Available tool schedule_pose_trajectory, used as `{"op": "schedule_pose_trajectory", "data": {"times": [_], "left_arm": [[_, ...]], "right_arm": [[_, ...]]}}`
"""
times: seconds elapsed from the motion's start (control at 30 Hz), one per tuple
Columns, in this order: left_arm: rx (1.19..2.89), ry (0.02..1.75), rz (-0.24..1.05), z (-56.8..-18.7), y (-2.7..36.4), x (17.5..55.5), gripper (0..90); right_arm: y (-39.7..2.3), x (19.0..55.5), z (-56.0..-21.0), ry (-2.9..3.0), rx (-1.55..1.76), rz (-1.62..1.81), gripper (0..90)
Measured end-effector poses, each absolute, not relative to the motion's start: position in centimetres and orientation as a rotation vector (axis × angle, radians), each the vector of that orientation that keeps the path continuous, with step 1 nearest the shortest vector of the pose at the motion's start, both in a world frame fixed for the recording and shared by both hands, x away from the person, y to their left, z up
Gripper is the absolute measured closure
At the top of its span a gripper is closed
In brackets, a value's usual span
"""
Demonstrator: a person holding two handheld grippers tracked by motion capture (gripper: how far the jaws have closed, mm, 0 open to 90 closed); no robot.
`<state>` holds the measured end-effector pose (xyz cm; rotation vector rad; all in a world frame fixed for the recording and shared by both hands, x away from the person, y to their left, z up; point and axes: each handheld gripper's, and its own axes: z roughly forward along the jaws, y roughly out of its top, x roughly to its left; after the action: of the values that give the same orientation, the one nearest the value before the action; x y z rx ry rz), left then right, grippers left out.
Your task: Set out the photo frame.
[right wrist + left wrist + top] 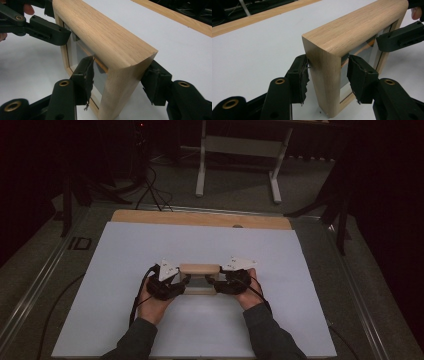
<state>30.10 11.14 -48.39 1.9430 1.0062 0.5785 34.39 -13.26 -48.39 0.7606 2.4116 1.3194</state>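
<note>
A light wooden picture frame [199,268] with a glass pane stands upright on the white tabletop [125,270], a little toward me from the middle. My left gripper [186,282] straddles its left end. In the left gripper view the left gripper [327,75] has one pad against the wood's back and the other pad [359,77] a little off the front face. My right gripper [212,282] straddles the other end. There the right gripper [120,77] has its outer pad [153,82] by the frame's back and its inner pad apart from the glass side. Both stand open around the frame.
A bare wooden strip [200,219] runs along the table's far edge. Beyond it, on the dark floor, stand a white desk frame [240,150] and loose cables [155,190]. Metal rails [45,270] flank the table. White surface lies open on every side of the frame.
</note>
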Motion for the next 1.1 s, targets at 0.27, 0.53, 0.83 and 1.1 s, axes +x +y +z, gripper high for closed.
{"op": "schedule_pose_trajectory", "data": {"times": [0.27,0.53,0.83,1.1], "left_arm": [[1.95,1.007,0.598,-48.3,10.7,30.2,51.0],[1.95,1.009,0.606,-48.3,10.6,30.5,51.0],[1.95,1.011,0.621,-48.1,10.4,31.0,50.4],[1.941,1.013,0.614,-48.2,10.5,31.5,50.0]], "right_arm": [[-13.3,34.6,-48.3,2.401,0.753,1.308,45.7],[-13.3,34.8,-48.4,2.387,0.75,1.301,44.5],[-13.0,35.1,-48.4,2.367,0.748,1.288,44.4],[-13.0,35.4,-48.4,2.355,0.765,1.293,44.2]]}}
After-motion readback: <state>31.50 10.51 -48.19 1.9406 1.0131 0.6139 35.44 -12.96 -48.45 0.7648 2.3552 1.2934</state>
